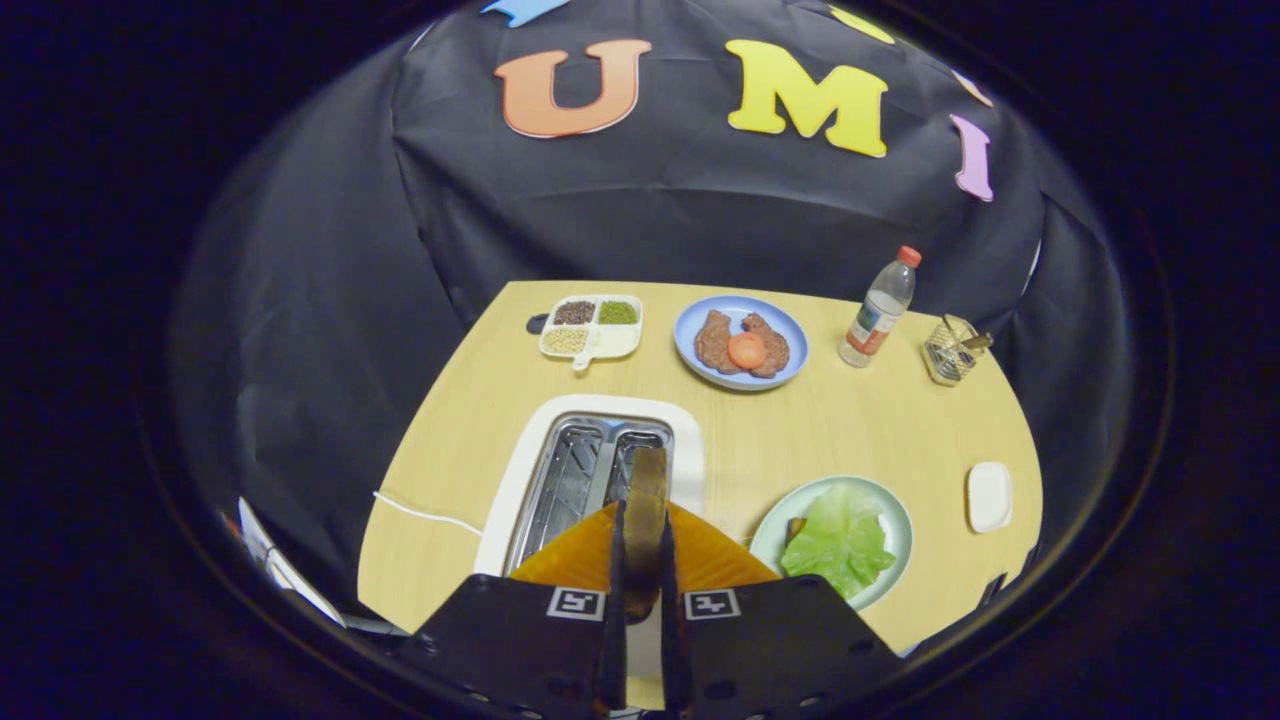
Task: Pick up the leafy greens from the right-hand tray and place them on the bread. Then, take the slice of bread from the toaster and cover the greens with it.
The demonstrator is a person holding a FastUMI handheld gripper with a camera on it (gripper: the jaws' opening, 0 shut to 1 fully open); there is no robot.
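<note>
Holding my tongs [645, 545] high and tipped down over the worktop [800, 430], I see the white toaster [520, 470] just below them, its slots open. The tongs are pinched on a slice of bread [646, 505], gripped edge-on between both fingers and standing upright above the toaster's right slot. To the right, near me, sits a pale green plate [895, 515] carrying the leafy greens [840, 540], which cover another piece of bread whose brown corner shows at their left. Farther off is a blue plate [790, 335] with meat patties and a tomato slice, a divided tray [592, 328] of grains to its left, and a bottle [880, 308] to its right.
</note>
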